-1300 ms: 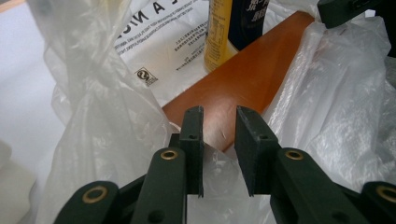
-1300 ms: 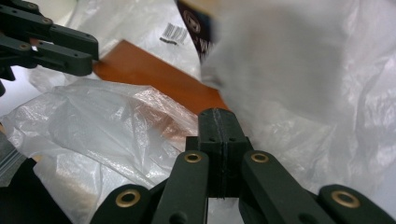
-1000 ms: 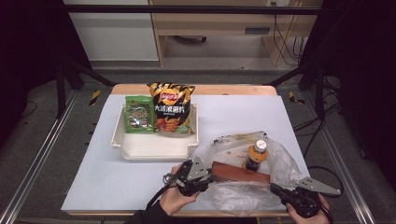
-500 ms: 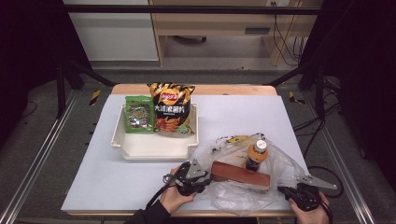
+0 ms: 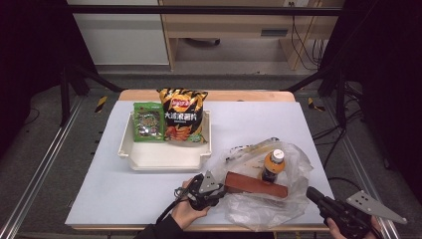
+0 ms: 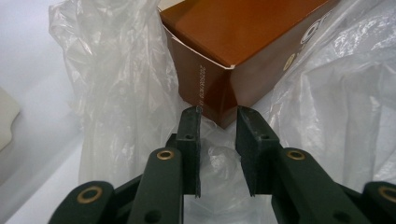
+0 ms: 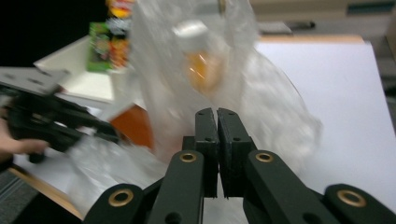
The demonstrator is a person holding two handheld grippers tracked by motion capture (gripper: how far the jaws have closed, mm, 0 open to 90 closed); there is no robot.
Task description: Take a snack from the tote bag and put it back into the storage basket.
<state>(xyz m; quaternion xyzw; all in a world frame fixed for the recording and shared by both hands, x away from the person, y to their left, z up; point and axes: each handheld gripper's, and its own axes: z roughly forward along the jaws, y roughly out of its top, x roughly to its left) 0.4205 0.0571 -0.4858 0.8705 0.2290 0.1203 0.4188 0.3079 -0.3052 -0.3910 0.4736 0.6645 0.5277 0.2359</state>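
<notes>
Tabletop: brown box point(image 6: 243, 42) just beyond the left tongs point(image 6: 218, 123).

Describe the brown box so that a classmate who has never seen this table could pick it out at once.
Start at the clear plastic bag at the near right of the white table. Inside it lies the brown box, long and flat, beside an upright orange bottle. It is the bag's one plain, sharp-cornered thing.
</notes>
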